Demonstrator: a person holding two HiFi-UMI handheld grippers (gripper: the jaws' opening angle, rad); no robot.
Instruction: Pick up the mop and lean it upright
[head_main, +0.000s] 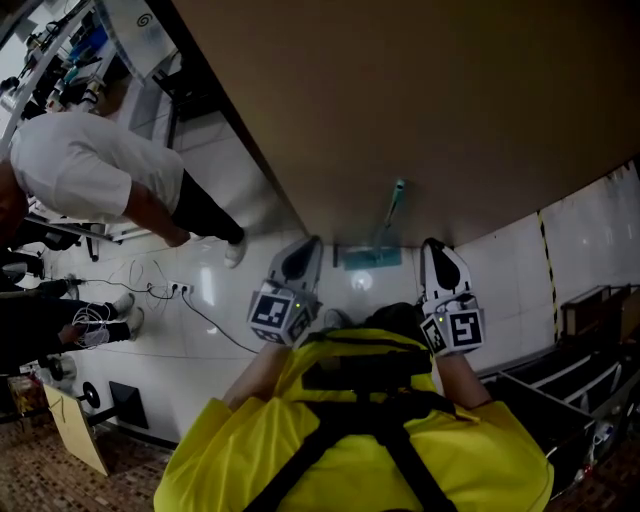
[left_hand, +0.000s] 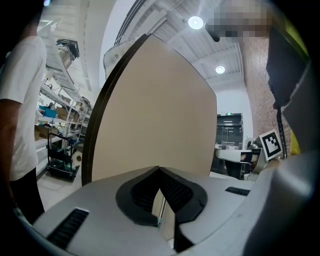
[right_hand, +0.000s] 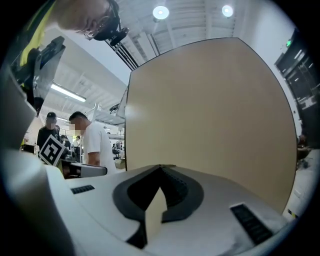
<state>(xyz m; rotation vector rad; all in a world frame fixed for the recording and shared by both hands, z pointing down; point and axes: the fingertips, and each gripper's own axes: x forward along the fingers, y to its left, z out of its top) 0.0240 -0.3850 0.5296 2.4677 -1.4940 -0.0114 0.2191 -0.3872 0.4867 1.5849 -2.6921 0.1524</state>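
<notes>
The mop (head_main: 387, 218) has a teal handle and a flat teal head (head_main: 368, 257). Its head rests on the white floor at the foot of a tall brown panel (head_main: 420, 100), and the handle stands up along that panel. My left gripper (head_main: 312, 242) is held just left of the mop head, apart from it. My right gripper (head_main: 432, 244) is just right of it, also apart. Both point at the panel. In the left gripper view the left gripper (left_hand: 160, 169) has its jaws together at the tips with nothing between them. The right gripper (right_hand: 161, 167) looks the same in its own view.
A person in a white shirt (head_main: 90, 165) stands to the left on the floor. A power strip with cables (head_main: 175, 290) lies near their feet. Cardboard (head_main: 75, 425) leans at lower left. Yellow-black floor tape (head_main: 548, 260) and dark racks (head_main: 585, 320) are at right. A cart (left_hand: 62, 160) stands far left.
</notes>
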